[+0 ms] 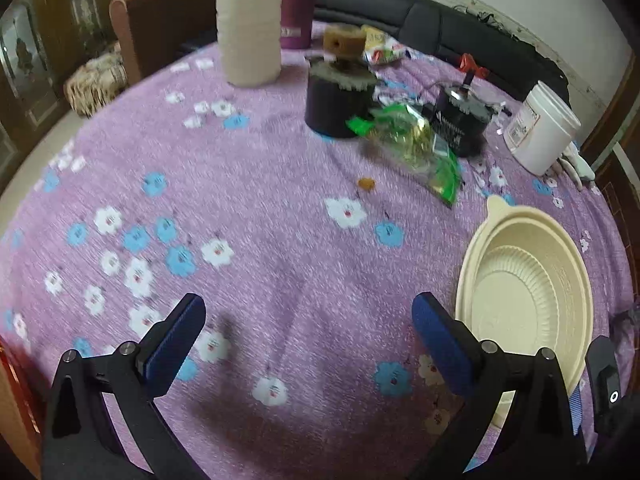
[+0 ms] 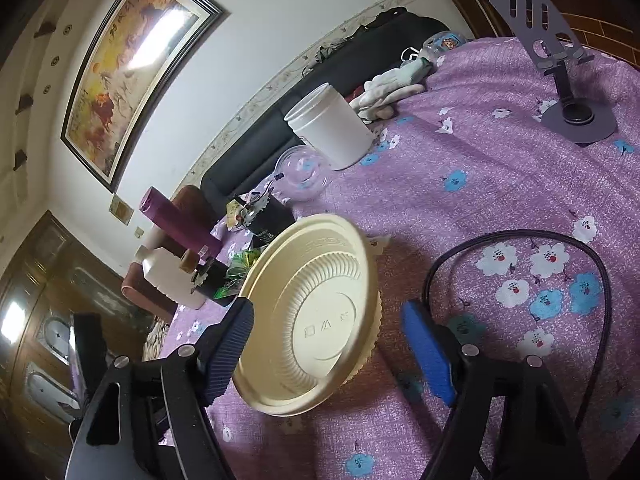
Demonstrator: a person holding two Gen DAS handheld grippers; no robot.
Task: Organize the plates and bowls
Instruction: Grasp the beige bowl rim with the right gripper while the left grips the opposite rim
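Note:
A stack of cream plastic bowls (image 1: 524, 296) sits on the purple flowered tablecloth at the right of the left wrist view. My left gripper (image 1: 308, 332) is open and empty, hovering over bare cloth to the left of the bowls. In the right wrist view the same cream bowls (image 2: 320, 320) lie between my fingers, nearer the left finger (image 2: 232, 344). My right gripper (image 2: 328, 348) is open around them, not clamped. Part of the right gripper's body (image 1: 604, 372) shows at the lower right of the left wrist view.
A white bottle (image 1: 248, 28), a purple flask (image 1: 296, 0), two black pots (image 1: 336, 100), a green snack bag (image 1: 416, 148) and a white tub (image 1: 540, 128) stand at the far side. A clear bowl (image 2: 304, 172), a phone stand (image 2: 560, 64), gloves (image 2: 384, 88) and a black cable (image 2: 600, 280) lie on the cloth.

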